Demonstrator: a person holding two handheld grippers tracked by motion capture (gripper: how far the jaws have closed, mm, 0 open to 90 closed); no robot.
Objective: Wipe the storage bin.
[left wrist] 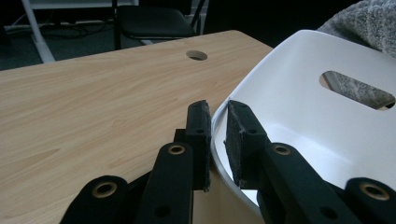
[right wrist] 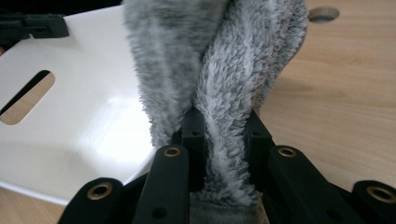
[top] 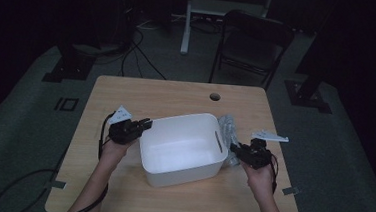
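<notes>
A white plastic bin (top: 183,146) with slot handles sits mid-table. My left gripper (top: 144,124) is at its left rim, and in the left gripper view its jaws (left wrist: 217,135) are shut on the bin's thin wall (left wrist: 299,102). A grey fluffy cloth (top: 228,131) lies against the bin's right side. My right gripper (top: 238,150) is shut on a fold of that cloth (right wrist: 219,93), which bulges up between the two pads in the right gripper view, with the bin wall (right wrist: 79,102) just to the left.
The wooden table (top: 176,97) has a round cable hole (top: 215,96) near its far edge. A dark folding chair (top: 250,42) stands behind the table. Cables trail from both grippers off the near edge.
</notes>
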